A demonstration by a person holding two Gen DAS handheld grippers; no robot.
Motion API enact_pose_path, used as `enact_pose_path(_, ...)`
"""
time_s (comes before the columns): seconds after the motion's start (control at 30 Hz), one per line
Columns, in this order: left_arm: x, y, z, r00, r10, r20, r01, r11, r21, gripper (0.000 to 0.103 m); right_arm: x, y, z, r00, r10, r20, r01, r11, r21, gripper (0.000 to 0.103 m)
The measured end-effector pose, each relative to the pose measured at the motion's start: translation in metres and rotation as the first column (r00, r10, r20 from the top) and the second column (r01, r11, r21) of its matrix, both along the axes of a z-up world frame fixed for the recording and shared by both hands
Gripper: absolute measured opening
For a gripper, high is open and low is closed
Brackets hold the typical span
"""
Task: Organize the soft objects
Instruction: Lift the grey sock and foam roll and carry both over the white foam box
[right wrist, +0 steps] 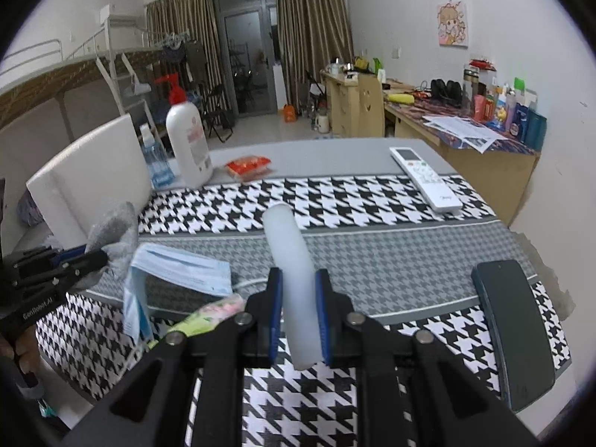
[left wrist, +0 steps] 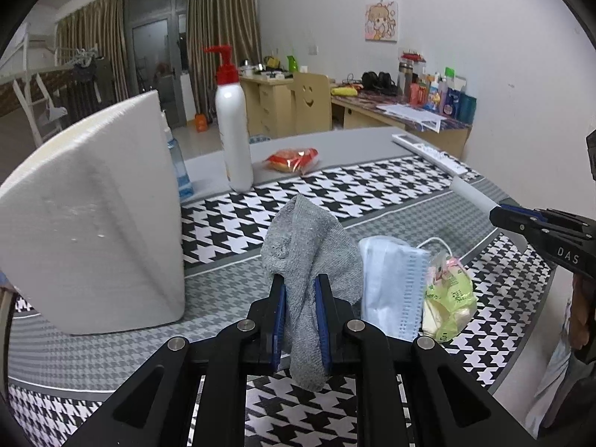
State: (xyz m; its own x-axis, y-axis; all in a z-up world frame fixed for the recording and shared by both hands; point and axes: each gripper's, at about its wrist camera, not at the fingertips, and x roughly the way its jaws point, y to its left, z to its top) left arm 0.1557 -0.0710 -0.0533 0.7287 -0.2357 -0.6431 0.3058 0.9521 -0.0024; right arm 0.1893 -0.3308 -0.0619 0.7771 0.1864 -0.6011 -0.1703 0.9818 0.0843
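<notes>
Nearest to us, our left gripper (left wrist: 301, 290) is clamped on a grey sock (left wrist: 309, 257), which bunches above the blue pads and hangs limp below them. Our right gripper (right wrist: 298, 290) is clamped on a pale, translucent soft tube (right wrist: 292, 260) that sticks up beyond the fingers. Both are held above the houndstooth tablecloth (right wrist: 372, 201). Just right of the sock, a blue face mask (left wrist: 391, 283) lies on the cloth, touching a small green-and-pink packet (left wrist: 449, 294). A white foam box (left wrist: 93, 223) stands to the left. Farther off stand a white pump bottle (left wrist: 232, 126) and a red snack packet (left wrist: 292, 160); at far right lies a white remote (right wrist: 424, 177), with a dark phone (right wrist: 517, 331) nearer.
</notes>
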Motion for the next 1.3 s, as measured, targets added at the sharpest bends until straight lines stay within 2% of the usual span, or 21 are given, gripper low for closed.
enact_pose_path(0.57, -0.023, 0.019, 0.025, 0.995, 0.033, 0.091, -0.031, 0.999, -0.021, 0.017, -0.014, 0.028, 0.020, 0.995, 0.074, 0.064, -0.075, 0.997, 0.009, 0.021)
enact_pose_path(1.3, -0.030, 0.038, 0.052, 0.985, 0.069, 0.158, -0.062, 0.997, -0.049, 0.017, -0.015, 0.057, 0.042, 0.983, 0.130, 0.127, -0.132, 0.991, 0.013, 0.021)
